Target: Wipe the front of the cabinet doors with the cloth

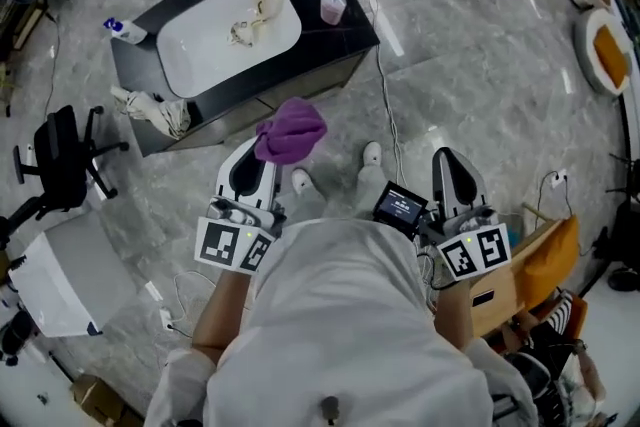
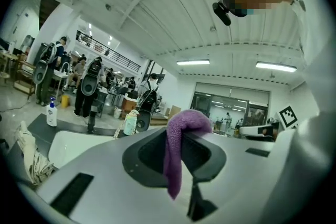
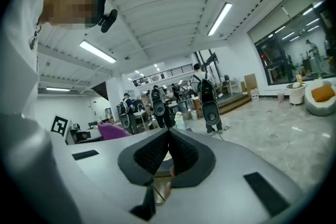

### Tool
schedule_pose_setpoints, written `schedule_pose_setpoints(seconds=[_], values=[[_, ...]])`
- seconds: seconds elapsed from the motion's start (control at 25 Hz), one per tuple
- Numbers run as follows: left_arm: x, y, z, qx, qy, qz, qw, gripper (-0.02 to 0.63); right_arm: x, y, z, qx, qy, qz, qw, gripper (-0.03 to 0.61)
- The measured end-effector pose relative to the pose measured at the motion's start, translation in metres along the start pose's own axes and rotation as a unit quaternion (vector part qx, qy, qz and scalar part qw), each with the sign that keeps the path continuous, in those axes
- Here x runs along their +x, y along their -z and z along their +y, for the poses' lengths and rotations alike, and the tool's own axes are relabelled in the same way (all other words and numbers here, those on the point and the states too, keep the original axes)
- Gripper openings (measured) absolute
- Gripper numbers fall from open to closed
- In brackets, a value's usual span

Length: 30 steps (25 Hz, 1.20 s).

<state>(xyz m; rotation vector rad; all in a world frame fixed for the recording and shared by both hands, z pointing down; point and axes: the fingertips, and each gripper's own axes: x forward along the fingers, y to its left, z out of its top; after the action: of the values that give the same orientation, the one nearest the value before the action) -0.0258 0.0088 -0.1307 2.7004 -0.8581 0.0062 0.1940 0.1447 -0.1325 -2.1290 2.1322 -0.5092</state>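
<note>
In the head view the black cabinet (image 1: 300,83) with a white sink (image 1: 215,40) on top stands on the floor ahead of me, its doors facing me. My left gripper (image 1: 262,155) is shut on a purple cloth (image 1: 291,130), held in the air a short way in front of the doors. In the left gripper view the cloth (image 2: 178,149) drapes over and down between the jaws, and the sink top (image 2: 63,139) shows at lower left. My right gripper (image 1: 450,163) hangs to the right, shut and empty; its jaws meet (image 3: 169,132).
A beige rag (image 1: 155,111) hangs at the cabinet's left corner. A pink bottle (image 1: 333,5) and a chain (image 1: 258,5) sit on top. A black chair (image 1: 60,160) and a white box (image 1: 60,275) stand at left, a cardboard box (image 1: 500,295) and orange bag (image 1: 555,255) at right. A cable (image 1: 385,90) crosses the floor.
</note>
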Motion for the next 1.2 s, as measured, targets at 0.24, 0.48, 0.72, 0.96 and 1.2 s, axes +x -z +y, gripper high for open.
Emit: schedule_pose_setpoints(seconds=[0.24,0.48,0.72,0.96,1.2], values=[[0.009,-0.002,-0.009,0.013,-0.108,-0.014,0.994,0.053,0.042,-0.006,-0.044,-0.009,-0.104,0.033,0.994,0.026],[0.019,0.015,-0.033,-0.021,-0.217,-0.03,0.9754,0.052,0.08,-0.018,-0.09,-0.043,-0.194,0.055,0.979,0.026],[0.037,0.039,-0.051,-0.021,-0.255,-0.007,0.9666,0.052,0.115,-0.016,-0.135,-0.076,-0.235,0.077,0.966,0.026],[0.077,0.093,-0.03,-0.044,-0.25,0.04,0.9664,0.052,0.168,0.009,-0.181,-0.117,-0.254,0.1,0.955,0.026],[0.137,0.168,-0.003,-0.062,-0.208,0.087,0.9723,0.052,0.206,0.069,-0.206,-0.109,-0.272,0.118,0.949,0.026]])
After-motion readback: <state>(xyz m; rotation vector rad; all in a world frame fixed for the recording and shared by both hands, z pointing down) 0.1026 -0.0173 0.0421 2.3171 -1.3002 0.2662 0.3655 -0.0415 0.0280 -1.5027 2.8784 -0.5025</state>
